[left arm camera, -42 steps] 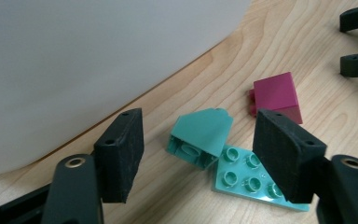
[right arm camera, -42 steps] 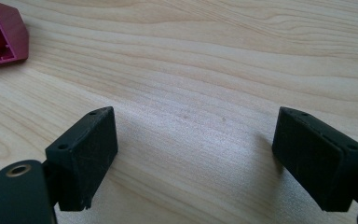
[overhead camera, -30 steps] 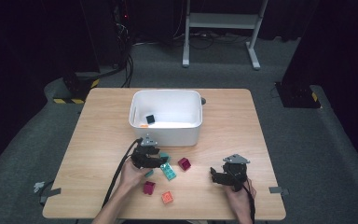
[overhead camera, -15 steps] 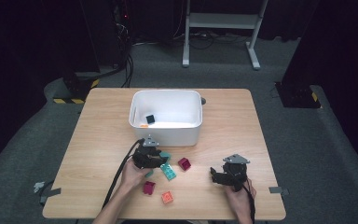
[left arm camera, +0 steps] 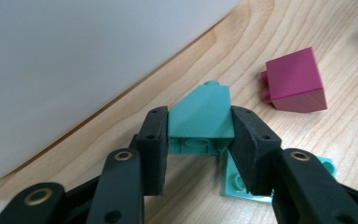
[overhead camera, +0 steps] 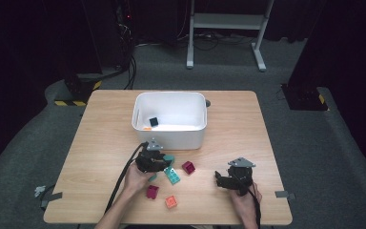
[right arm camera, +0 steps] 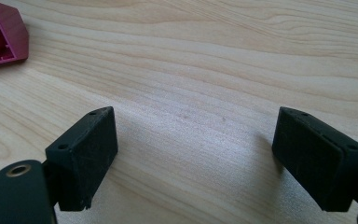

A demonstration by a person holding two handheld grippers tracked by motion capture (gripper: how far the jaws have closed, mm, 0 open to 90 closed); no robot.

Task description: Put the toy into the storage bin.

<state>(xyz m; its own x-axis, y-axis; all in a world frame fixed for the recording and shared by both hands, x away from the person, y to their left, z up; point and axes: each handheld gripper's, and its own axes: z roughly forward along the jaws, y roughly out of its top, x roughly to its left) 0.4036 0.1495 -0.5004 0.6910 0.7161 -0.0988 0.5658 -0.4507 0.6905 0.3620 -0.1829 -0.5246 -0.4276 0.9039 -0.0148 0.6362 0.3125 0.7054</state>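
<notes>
Left gripper [left arm camera: 200, 154] jaws, just closing, clamp teal sloped block [left arm camera: 202, 116] on table beside white bin [overhead camera: 169, 119]. Right gripper [right arm camera: 196, 154] gapes empty over bare wood. Bin holds black cube [overhead camera: 154, 122], perhaps orange piece; four blocks await outside.

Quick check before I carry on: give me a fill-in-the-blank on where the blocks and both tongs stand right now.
1. The left tongs are shut on a ____ sloped block.
2. The right tongs stand ____ over bare table.
3. The small black cube lies inside the ____ bin.
4. The orange block lies on the table, ____ the bin.

Missing words: teal; open; white; outside
</notes>
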